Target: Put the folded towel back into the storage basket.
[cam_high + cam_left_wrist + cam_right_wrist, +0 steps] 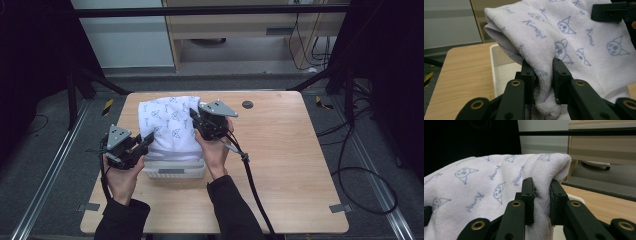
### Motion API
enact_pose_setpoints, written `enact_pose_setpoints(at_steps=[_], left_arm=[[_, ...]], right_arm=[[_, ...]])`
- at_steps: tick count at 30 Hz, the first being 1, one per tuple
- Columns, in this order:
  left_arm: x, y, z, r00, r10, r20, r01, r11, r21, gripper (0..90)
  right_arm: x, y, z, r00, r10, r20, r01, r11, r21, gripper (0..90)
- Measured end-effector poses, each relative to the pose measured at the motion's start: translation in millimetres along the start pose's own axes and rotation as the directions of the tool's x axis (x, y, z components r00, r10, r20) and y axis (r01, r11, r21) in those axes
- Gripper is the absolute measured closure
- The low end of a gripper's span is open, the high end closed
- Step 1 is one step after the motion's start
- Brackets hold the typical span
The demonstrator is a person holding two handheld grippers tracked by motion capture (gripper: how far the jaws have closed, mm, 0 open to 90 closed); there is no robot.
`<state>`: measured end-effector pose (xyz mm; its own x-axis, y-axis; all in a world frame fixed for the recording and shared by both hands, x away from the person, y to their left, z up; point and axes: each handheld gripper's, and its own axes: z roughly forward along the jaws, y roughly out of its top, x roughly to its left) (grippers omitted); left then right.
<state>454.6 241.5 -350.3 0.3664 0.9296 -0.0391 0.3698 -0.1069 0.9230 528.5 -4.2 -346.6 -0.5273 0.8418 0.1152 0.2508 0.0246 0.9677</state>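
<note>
A white towel [170, 125] printed with blue cartoon faces is held up, folded, over a white plastic bin [175, 170] on the wooden table. My left gripper [146, 141] is shut on the towel's left edge; in the left gripper view the cloth [564, 40] bunches between my jaws and the bin [495, 72] lies under it. My right gripper [195, 119] is shut on the towel's right edge; in the right gripper view the folded cloth [486, 185] is pinched between my jaws. The other gripper's jaw [607, 11] shows at the top right of the left gripper view.
The wooden table [285, 150] has a dark round grommet [247, 104] near its far edge. A black cable [255, 190] trails from the right gripper across the table. Black frame bars and floor cables [360, 165] surround the table.
</note>
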Motion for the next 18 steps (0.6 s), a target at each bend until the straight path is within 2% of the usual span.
enact_pose_setpoints(at_steps=[9, 18], left_arm=[[12.2, -2.4, 5.5, 0.9998, -0.009, -0.019, 0.009, 1.0, 0.0, 73.1], [19.3, -9.6, 19.5, 0.9996, -0.017, -0.02, 0.018, 0.9993, 0.034, 73.1]], right_arm=[[3.8, 1.1, 16.8, 0.9999, -0.011, -0.009, 0.011, 1.0, 0.014, 77.0], [0.7, -6.8, 31.9, 0.9999, -0.007, -0.01, 0.007, 0.999, 0.046, 76.8]])
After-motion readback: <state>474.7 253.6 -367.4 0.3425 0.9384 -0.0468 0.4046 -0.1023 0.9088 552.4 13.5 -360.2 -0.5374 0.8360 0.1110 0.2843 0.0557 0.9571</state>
